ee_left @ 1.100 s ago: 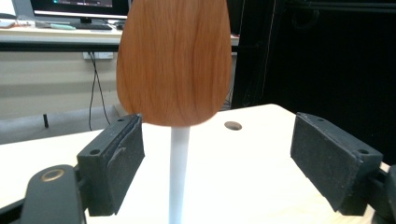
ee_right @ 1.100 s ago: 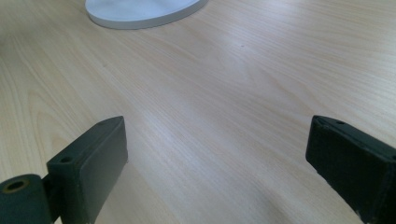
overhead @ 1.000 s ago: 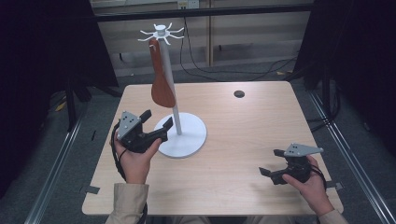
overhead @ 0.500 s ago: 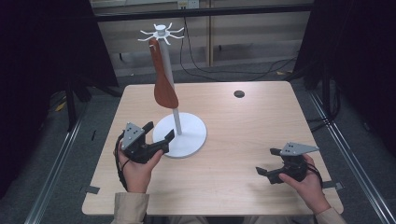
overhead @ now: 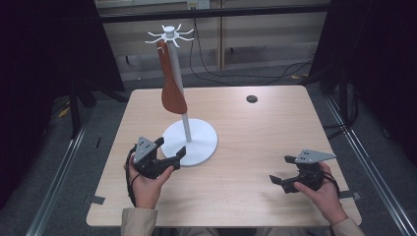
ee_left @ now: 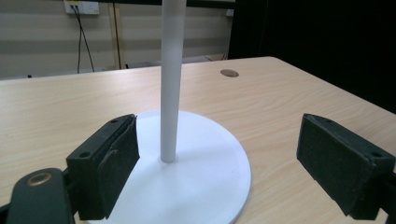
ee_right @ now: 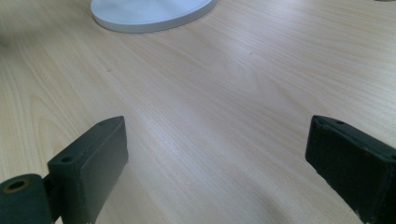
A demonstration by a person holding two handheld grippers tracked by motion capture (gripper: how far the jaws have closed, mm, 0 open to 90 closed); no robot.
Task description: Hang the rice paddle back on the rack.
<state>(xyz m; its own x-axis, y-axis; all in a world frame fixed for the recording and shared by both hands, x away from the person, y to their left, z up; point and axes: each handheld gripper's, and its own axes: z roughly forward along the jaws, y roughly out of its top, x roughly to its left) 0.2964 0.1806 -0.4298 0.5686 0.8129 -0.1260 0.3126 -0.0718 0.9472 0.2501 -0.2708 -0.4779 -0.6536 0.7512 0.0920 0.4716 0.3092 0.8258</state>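
A white stand with a round base (overhead: 196, 142) and a tall pole (overhead: 178, 81) rises from the middle of the wooden table (overhead: 255, 128). A brown spatula-like utensil (overhead: 172, 93) hangs from one of the hooks at its top (overhead: 169, 34). My left gripper (overhead: 169, 150) is open at the base's near left edge, its jaws pointing at the pole (ee_left: 170, 84), nothing between them. At the table's near right my right gripper (overhead: 280, 174) is open over bare wood, with the base's edge (ee_right: 154, 14) far ahead.
A small dark round hole cover (overhead: 252, 99) sits at the table's far right. Tape patches mark the near corners (overhead: 96, 200). Cables lie on the floor behind the table (overhead: 255, 73). Metal rails (overhead: 364, 162) run along both sides.
My left gripper has drawn back toward the near edge of the table, away from the stand's pole. The right gripper has shifted slightly nearer too. Both stay open.
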